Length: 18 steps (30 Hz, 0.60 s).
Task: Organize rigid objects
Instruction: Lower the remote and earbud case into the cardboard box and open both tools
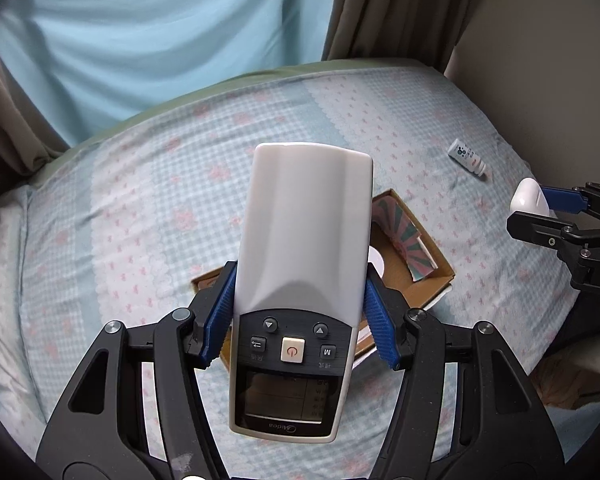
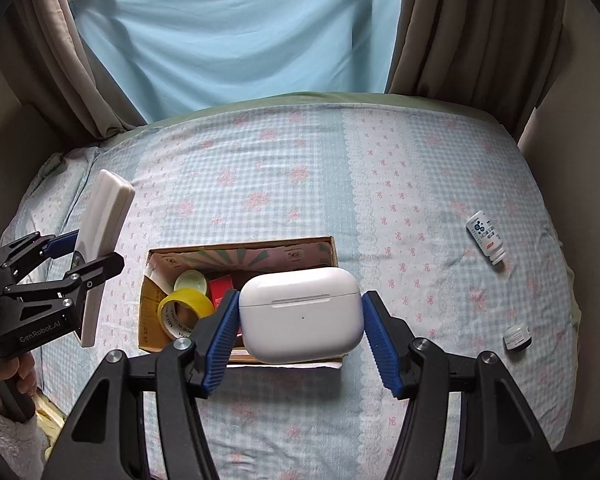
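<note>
The bed [image 2: 340, 168], covered in a pale blue checked sheet with pink flowers, carries everything here. Near its middle sits an open cardboard box [image 2: 236, 256], already holding a yellow tape roll [image 2: 182, 308], a pale round lid and something red.

The left claw [image 1: 298, 312] is clamped on a white remote control [image 1: 300, 248], gripping it across its width just above the button panel, so the long plain end sticks out forward over the box [image 1: 428, 280]. The right claw [image 2: 298, 320] is clamped on a white earbud case [image 2: 300, 312], held by its two short ends and hanging over the near edge of the box.

Smaller still, a white bottle [image 2: 486, 238] lies on its side well to the right of the box, and a small dark-banded jar [image 2: 518, 338] rests nearer the bed's right edge; both remain outside the box.

The step in hand appears to be dropping both held items into the box. The remote is the awkward one: it is long, so it should probably go in flat along the box's long side, lowered close to the bottom before the claw lets go, or it may tip out over the wall. The earbud case is smooth and rounded; it would be best set into the free right part of the box, clear of the tape roll, and released low so it does not bounce. Going one after the other would keep the two claws from crowding.
</note>
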Tool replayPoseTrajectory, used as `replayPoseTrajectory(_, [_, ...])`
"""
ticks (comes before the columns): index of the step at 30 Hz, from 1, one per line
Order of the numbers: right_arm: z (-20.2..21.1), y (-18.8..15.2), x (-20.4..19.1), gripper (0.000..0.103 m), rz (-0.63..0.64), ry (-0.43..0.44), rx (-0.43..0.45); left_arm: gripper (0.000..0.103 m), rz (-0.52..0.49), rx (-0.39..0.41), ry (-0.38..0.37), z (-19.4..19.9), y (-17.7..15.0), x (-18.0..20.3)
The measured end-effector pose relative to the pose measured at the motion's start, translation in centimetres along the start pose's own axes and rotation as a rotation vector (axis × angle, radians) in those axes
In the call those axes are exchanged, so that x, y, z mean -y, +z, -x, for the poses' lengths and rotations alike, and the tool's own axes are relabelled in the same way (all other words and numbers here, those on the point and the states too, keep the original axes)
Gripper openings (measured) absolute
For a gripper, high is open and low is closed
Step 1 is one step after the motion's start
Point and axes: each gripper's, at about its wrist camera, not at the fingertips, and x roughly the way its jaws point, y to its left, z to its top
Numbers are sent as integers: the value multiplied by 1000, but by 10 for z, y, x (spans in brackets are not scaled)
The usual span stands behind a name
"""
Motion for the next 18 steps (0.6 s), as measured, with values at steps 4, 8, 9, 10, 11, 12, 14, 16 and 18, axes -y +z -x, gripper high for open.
replayPoseTrajectory(4, [-18,-6,-11,56,13,0,-34,56,-73,-31,-19,-24,-2,4])
replayPoseTrajectory(8, [-42,-12,-18,56,36,-7,-73,56,-143,-70,-58,-54,-2,10])
replayPoseTrajectory(9, [-49,-13,-19,56,43,-9,-83,56,-160,-80,-65,-62,-2,11])
replayPoseTrajectory(10, [-57,-14,-21,56,50,-11,-94,56,-177,-90,-72,-70,-3,13])
replayPoseTrajectory(11, [-64,-16,-22,56,58,-13,-105,56,-193,-100,-81,-79,-3,14])
replayPoseTrajectory(12, [-73,-18,-23,56,66,-13,-117,56,-210,-107,-90,-88,-4,17])
replayPoseTrajectory(14, [-89,-21,-25,56,84,-15,-141,56,-249,-127,-102,-106,-5,22])
replayPoseTrajectory(16, [-107,-24,-24,56,100,-17,-167,56,-297,-149,-111,-126,-7,27])
replayPoseTrajectory(18, [-123,-28,-25,56,124,-21,-188,56,-344,-164,-123,-143,-9,33])
